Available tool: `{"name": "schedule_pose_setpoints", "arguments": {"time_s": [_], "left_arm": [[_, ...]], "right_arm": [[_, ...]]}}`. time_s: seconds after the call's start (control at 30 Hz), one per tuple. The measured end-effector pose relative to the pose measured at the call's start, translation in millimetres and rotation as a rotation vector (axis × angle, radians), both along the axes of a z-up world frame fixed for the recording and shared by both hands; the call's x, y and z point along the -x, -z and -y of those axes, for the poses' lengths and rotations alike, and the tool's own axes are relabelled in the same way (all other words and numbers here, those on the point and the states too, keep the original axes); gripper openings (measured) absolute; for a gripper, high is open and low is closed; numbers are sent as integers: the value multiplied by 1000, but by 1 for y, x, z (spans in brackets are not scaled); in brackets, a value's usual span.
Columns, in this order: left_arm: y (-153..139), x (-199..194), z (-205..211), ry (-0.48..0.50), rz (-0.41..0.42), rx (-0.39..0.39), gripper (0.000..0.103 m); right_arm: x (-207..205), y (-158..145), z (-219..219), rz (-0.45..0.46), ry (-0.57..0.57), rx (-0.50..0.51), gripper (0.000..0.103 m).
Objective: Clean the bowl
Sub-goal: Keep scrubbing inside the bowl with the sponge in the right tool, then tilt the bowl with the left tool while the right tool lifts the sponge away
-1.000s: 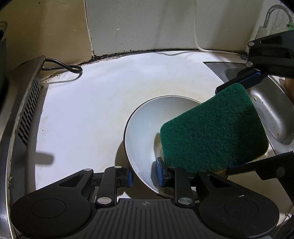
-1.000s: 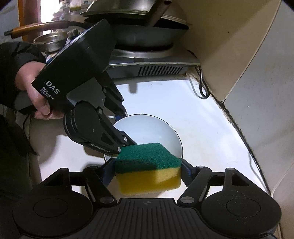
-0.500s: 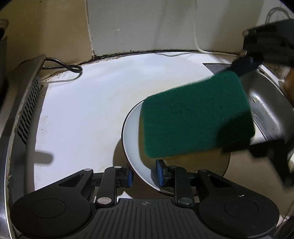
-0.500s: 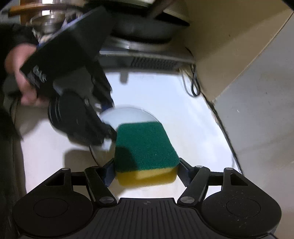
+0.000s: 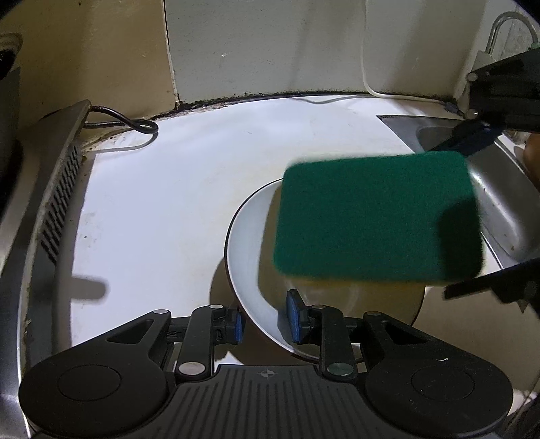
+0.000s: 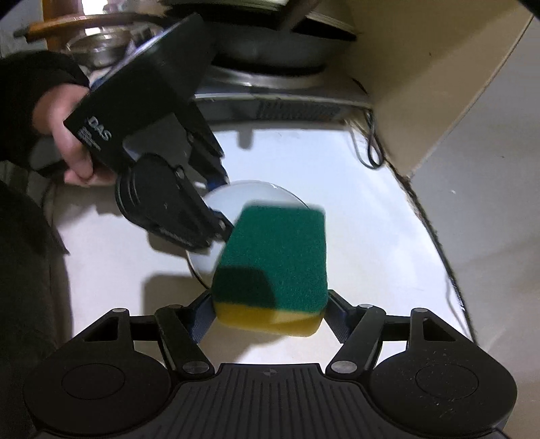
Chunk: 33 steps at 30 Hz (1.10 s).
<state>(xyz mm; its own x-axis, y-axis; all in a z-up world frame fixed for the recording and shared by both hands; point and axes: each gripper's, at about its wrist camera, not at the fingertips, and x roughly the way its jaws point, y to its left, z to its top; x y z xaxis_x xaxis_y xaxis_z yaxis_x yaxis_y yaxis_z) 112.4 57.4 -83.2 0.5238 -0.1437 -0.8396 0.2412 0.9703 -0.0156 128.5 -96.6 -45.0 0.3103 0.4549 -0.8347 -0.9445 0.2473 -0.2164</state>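
Note:
A white bowl (image 5: 251, 256) stands on the white counter; my left gripper (image 5: 265, 326) is shut on its near rim, one finger inside and one outside. My right gripper (image 6: 268, 314) is shut on a green-and-yellow sponge (image 6: 275, 256), green side up, held over the bowl (image 6: 216, 206). In the left wrist view the sponge (image 5: 374, 216) covers most of the bowl's right part, and the right gripper's fingers (image 5: 472, 135) come in from the right. In the right wrist view the left gripper (image 6: 175, 209) grips the bowl's left rim.
A steel sink (image 5: 499, 202) with a tap (image 5: 499, 27) lies right of the bowl. A stove (image 5: 50, 209) with a black cable (image 5: 128, 123) stands left. A pan (image 6: 270, 40) sits on the stove. The wall closes the back of the counter (image 5: 168, 202).
The sponge has swept across the bowl, first toward the left rim, then back to the right and farther from the near rim. The left gripper and bowl have stayed in place.

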Motion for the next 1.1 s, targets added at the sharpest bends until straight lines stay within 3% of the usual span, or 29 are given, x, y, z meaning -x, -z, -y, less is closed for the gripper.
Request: {"name": "schedule_pose_setpoints", "arguments": {"time_s": [0.07, 0.13, 0.33, 0.47, 0.6, 0.67, 0.7, 0.87, 0.97, 1.03, 1.1], "left_arm": [[-5, 7, 0, 3, 25, -25, 30], [-10, 11, 0, 4, 43, -37, 31], [-37, 38, -3, 40, 139, -73, 51], [-54, 61, 0, 163, 230, -151, 57], [-52, 84, 21, 379, 304, -350, 64], [-42, 92, 36, 484, 319, -458, 64], [-35, 94, 44, 532, 320, -506, 64], [-9, 81, 63, 607, 275, -632, 63], [-1, 72, 66, 612, 238, -667, 57], [7, 69, 72, 647, 223, -729, 48], [14, 68, 77, 681, 212, -778, 44]], "right_arm": [[4, 2, 2, 35, 12, -28, 73], [6, 3, 5, 60, 35, -77, 85], [9, 6, -1, 79, 42, -164, 87], [4, 16, -9, 58, 64, -153, 87], [-12, 21, -8, -44, 111, -204, 87], [-20, 21, -5, -99, 124, -236, 82], [-20, 20, -5, -102, 121, -240, 72], [-17, 12, 8, -115, 158, -291, 71], [-26, 6, 34, -193, 267, -419, 71], [-31, 5, 58, -275, 347, -531, 71], [-30, 7, 79, -298, 427, -598, 71]]}}
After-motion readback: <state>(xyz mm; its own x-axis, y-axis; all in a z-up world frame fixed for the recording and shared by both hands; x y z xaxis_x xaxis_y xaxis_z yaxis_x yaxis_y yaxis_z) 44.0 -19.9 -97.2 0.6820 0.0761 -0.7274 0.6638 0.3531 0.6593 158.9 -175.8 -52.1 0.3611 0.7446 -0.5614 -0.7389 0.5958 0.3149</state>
